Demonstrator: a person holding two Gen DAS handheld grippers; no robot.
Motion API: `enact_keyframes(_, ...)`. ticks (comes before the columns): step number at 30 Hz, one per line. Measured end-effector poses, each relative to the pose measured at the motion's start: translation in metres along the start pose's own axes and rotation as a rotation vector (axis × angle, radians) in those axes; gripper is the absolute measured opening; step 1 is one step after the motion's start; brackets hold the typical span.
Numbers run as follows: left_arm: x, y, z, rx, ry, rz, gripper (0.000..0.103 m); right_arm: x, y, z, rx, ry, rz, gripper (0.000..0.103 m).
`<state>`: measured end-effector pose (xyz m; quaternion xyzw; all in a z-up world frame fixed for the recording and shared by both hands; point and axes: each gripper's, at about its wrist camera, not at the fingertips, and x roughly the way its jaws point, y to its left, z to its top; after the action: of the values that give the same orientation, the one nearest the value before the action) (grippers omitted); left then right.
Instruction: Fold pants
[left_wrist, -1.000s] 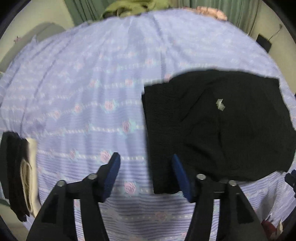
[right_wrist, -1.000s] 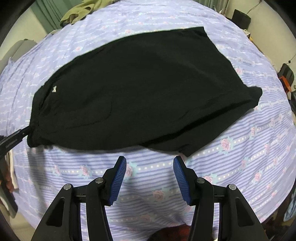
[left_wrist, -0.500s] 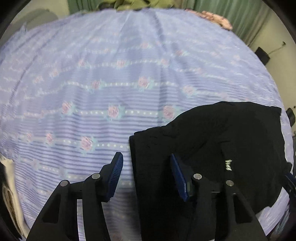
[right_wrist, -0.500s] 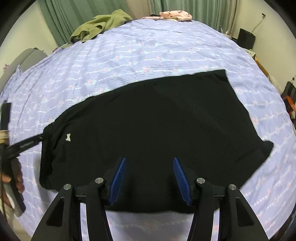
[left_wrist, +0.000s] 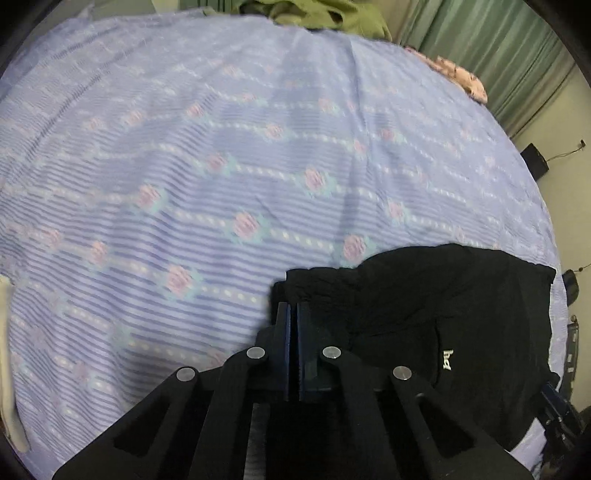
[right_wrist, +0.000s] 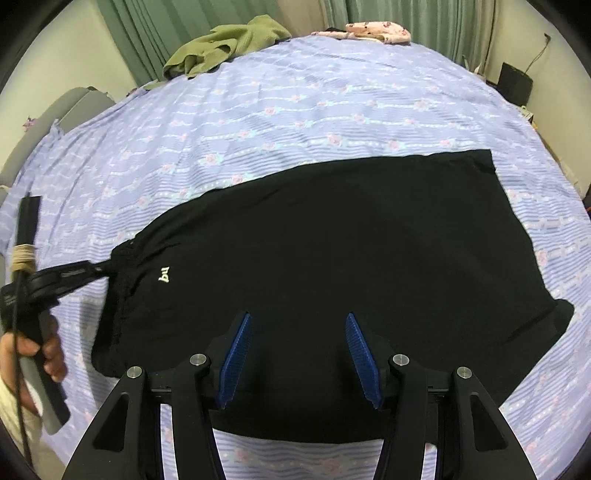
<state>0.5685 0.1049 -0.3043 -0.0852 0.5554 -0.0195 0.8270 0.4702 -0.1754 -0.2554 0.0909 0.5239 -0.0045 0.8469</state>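
The black pants lie flat on the bed, waistband to the left, with a small white logo near it. In the left wrist view the pants fill the lower right. My left gripper is shut on the waistband edge of the pants; it also shows in the right wrist view, pinching the waistband corner. My right gripper is open and hovers over the near edge of the pants, holding nothing.
The bed has a lavender sheet with rose stripes. A green garment and a pink one lie at the far edge. Green curtains hang behind. A black speaker stands at the right.
My left gripper has closed on the waistband edge. My right gripper has moved forward over the pants and stays open.
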Motion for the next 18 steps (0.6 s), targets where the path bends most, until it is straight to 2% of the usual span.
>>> enact_keyframes(4, 0.014, -0.007, -0.004, 0.048, 0.026, 0.083, 0.008, 0.0, 0.002, 0.002, -0.022, -0.002, -0.034, 0.054)
enact_keyframes(5, 0.012, -0.01, -0.004, 0.058, 0.015, 0.128, 0.009, -0.001, 0.001, 0.001, -0.024, -0.001, -0.032, 0.054)
enact_keyframes(6, 0.008, -0.013, -0.003, 0.065, -0.003, 0.189, 0.013, -0.002, 0.0, 0.0, -0.023, 0.0, -0.035, 0.054)
enact_keyframes(7, 0.002, -0.017, -0.003, 0.073, -0.018, 0.221, 0.028, -0.004, -0.003, -0.002, -0.02, 0.0, -0.052, 0.054)
enact_keyframes(8, -0.009, -0.02, -0.004, 0.095, -0.044, 0.227, 0.048, -0.006, -0.005, -0.003, -0.021, -0.001, -0.066, 0.054)
enact_keyframes(9, -0.025, -0.029, -0.008, 0.132, -0.087, 0.225, 0.055, -0.01, -0.01, -0.005, -0.022, -0.01, -0.073, 0.054)
enact_keyframes(11, -0.05, -0.047, -0.016, 0.209, -0.155, 0.217, 0.057, -0.022, -0.024, -0.012, -0.003, -0.033, -0.065, 0.054)
enact_keyframes(14, -0.081, -0.083, -0.034, 0.337, -0.205, 0.171, 0.063, -0.041, -0.055, -0.024, 0.044, -0.064, -0.055, 0.054)
enact_keyframes(16, -0.092, -0.1, -0.051, 0.392, -0.214, 0.124, 0.069, -0.054, -0.082, -0.032, 0.084, -0.075, -0.062, 0.054)
enact_keyframes(18, -0.092, -0.117, -0.066, 0.428, -0.208, 0.112, 0.07, -0.064, -0.113, -0.04, 0.127, -0.078, -0.094, 0.054)
